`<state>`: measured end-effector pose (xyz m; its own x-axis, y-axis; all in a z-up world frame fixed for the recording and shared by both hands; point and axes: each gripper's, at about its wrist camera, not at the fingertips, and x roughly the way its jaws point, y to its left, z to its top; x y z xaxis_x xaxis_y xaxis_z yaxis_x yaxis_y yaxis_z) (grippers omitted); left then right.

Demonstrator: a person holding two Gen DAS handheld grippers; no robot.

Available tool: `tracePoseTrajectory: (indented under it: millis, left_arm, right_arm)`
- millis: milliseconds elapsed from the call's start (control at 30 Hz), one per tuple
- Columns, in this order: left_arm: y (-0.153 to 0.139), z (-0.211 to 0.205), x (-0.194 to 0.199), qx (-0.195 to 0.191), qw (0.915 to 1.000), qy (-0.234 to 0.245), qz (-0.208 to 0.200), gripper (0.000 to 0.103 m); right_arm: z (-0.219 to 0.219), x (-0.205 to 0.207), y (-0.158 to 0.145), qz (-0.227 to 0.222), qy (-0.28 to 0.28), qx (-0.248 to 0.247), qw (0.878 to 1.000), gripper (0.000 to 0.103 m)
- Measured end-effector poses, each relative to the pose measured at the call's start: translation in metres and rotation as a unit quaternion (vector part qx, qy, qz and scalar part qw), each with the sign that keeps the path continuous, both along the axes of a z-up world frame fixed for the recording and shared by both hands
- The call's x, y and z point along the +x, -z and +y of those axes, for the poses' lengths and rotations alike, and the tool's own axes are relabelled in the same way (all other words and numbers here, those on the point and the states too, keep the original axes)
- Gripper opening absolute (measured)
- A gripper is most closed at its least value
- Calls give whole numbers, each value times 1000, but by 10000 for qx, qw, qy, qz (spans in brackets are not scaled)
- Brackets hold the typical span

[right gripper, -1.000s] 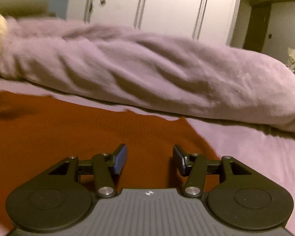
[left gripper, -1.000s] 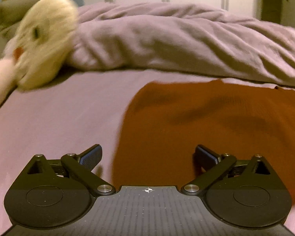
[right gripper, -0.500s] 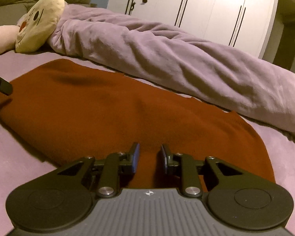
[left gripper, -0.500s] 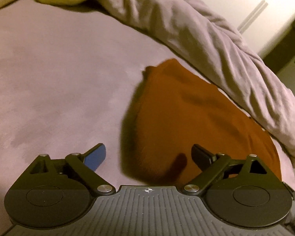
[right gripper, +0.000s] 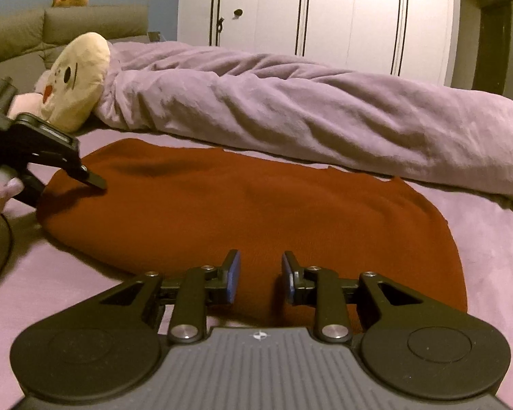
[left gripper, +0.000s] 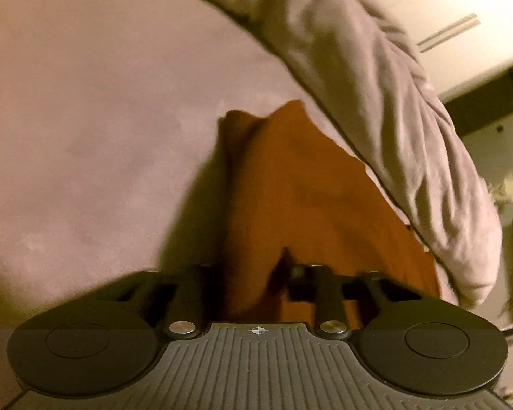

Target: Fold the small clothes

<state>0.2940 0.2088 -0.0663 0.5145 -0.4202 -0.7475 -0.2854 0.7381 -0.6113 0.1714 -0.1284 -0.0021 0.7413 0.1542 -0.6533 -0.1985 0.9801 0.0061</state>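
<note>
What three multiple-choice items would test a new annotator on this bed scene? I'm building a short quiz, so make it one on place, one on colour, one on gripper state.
1. Where does the plush toy lie?
A. At the left end of the rolled duvet
B. On the garment
C. Against the wardrobe

2. What colour is the garment spread on the bed?
A. Navy
B. Rust-brown
C. White

3. How does the right gripper stand?
A. Shut on the duvet
B. Shut on the toy
C. Open over the garment's near edge

Answers:
1 A: the toy sits by the duvet's left end, near the headboard.
2 B: both views show rust-brown cloth.
3 C: a clear gap shows between its blue pads, while the left gripper pinches the cloth.
</note>
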Motion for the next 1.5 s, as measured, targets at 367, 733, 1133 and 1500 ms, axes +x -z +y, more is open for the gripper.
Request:
tracePoseTrajectory:
  millis: [367,733,1133,1500]
  left_arm:
    - [-107,-94,7,362,9915,848,-914,21]
    - [-37,-240,15,1023,9805,1635,-380,16]
    - [-109,-180,-54,1956,9617,1221,-1486,69]
    - [-46,-154,-14,2669,9605,659,-431,69]
  right_arm:
    - [-31,-10,0,30,558,169,9983,26]
    - [-68,-25,-10,-70,956,400,9946,26]
    - [-78,-12,0,212,950,582,9935,27]
    - [-66,74,8,1065,739,2191,9670,47]
